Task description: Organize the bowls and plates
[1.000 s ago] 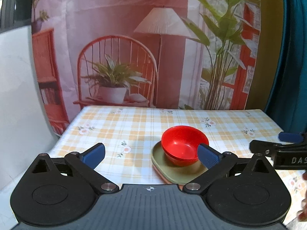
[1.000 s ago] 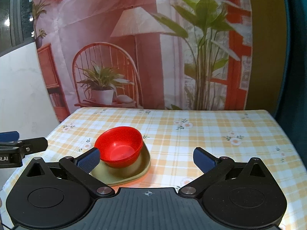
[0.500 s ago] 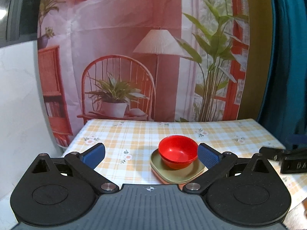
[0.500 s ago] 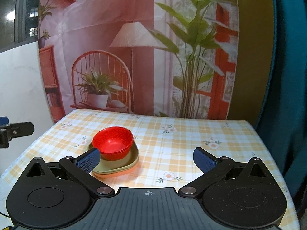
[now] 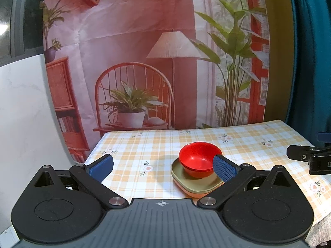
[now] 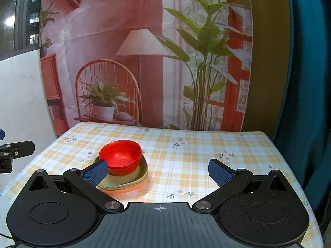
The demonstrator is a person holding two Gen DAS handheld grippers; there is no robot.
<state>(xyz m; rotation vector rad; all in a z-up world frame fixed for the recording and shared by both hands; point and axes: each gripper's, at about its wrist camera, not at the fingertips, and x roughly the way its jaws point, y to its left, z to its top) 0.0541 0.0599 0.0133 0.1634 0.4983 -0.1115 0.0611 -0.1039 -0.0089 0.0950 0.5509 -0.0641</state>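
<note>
Resting on a counter [image 6: 206, 150] covered with a checked cloth, a stack of red bowls [image 6: 121, 157] is seen inside an olive plate [image 6: 140, 175], which lies on an orange plate [image 6: 132, 188]. At least two bowl rims are counted in the left view; the exact number cannot be told. The left gripper [image 5: 162, 165] is held with its fingers [image 5: 100, 165] wide apart and empty, as is the right gripper [image 6: 158, 172]. Each wrist view shows the other gripper's tip at its edge.
</note>
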